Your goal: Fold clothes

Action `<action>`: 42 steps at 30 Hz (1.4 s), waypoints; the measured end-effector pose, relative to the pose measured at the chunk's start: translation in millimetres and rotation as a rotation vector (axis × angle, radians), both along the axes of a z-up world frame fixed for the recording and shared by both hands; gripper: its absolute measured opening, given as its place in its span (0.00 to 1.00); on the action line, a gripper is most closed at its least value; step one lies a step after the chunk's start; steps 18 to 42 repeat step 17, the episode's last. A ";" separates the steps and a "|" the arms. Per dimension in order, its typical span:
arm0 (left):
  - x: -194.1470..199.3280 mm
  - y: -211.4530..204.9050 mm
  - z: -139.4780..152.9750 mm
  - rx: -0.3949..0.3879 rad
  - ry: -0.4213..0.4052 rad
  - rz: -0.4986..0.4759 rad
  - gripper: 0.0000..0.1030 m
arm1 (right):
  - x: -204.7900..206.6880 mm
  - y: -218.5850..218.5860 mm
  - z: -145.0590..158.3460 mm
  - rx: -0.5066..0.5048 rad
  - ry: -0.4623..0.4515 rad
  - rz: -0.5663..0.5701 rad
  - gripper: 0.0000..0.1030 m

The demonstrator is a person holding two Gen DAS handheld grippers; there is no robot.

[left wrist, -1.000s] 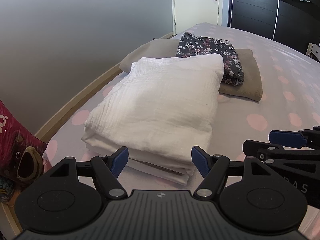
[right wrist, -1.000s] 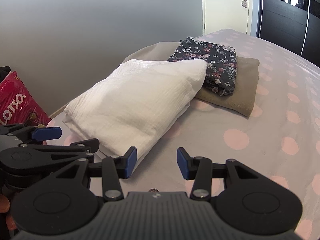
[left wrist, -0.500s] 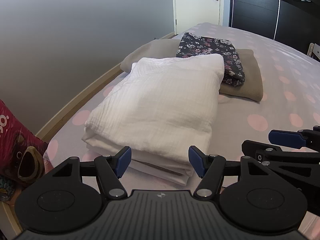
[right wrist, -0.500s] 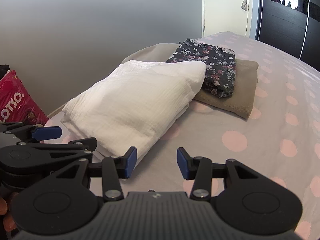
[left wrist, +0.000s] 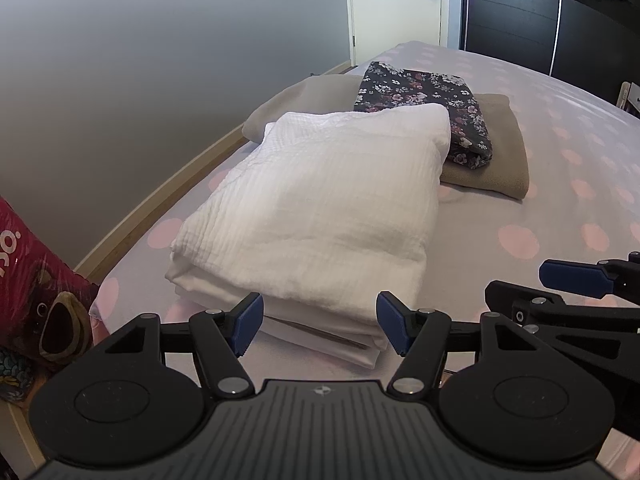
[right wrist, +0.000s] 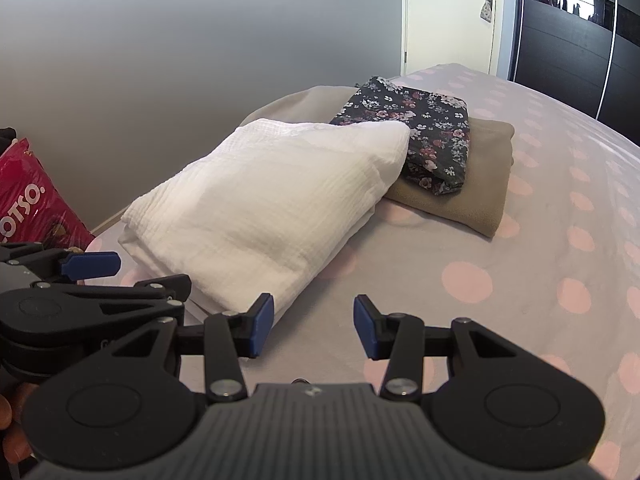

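nearby, red bag (left wrist: 28,280) by bed (left wrist: 540,208); left tongs (left wrist: 320,323) narrowing, right tongs (right wrist: 314,326) agape, both empty.

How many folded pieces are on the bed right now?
3. The white folded cloth lies nearest the grippers. Behind it the beige folded piece lies on the bedsheet, and the dark floral piece sits on top of the beige one. Anything beneath them would be hidden.

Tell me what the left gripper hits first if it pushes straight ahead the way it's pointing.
Most likely the folded white cloth: its near edge lies just beyond the open left gripper, between the fingertips' line. Depth is hard to judge.
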State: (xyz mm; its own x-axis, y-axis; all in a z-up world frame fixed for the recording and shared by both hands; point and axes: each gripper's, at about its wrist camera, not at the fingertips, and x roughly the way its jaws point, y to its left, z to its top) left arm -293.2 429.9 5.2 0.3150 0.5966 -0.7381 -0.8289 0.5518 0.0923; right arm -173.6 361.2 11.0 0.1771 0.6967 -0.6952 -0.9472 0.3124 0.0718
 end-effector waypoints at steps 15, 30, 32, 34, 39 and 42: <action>-1.9 0.0 -1.0 -0.013 -0.011 -0.003 0.58 | -2.8 0.0 -0.3 0.000 -0.004 -0.001 0.46; -2.5 -0.5 -0.7 -0.015 -0.014 -0.003 0.58 | -2.7 0.1 -0.2 0.001 -0.002 -0.001 0.46; -2.5 -0.5 -0.7 -0.015 -0.014 -0.003 0.58 | -2.7 0.1 -0.2 0.001 -0.002 -0.001 0.46; -2.5 -0.5 -0.7 -0.015 -0.014 -0.003 0.58 | -2.7 0.1 -0.2 0.001 -0.002 -0.001 0.46; -2.5 -0.5 -0.7 -0.015 -0.014 -0.003 0.58 | -2.7 0.1 -0.2 0.001 -0.002 -0.001 0.46; -2.5 -0.5 -0.7 -0.015 -0.014 -0.003 0.58 | -2.7 0.1 -0.2 0.001 -0.002 -0.001 0.46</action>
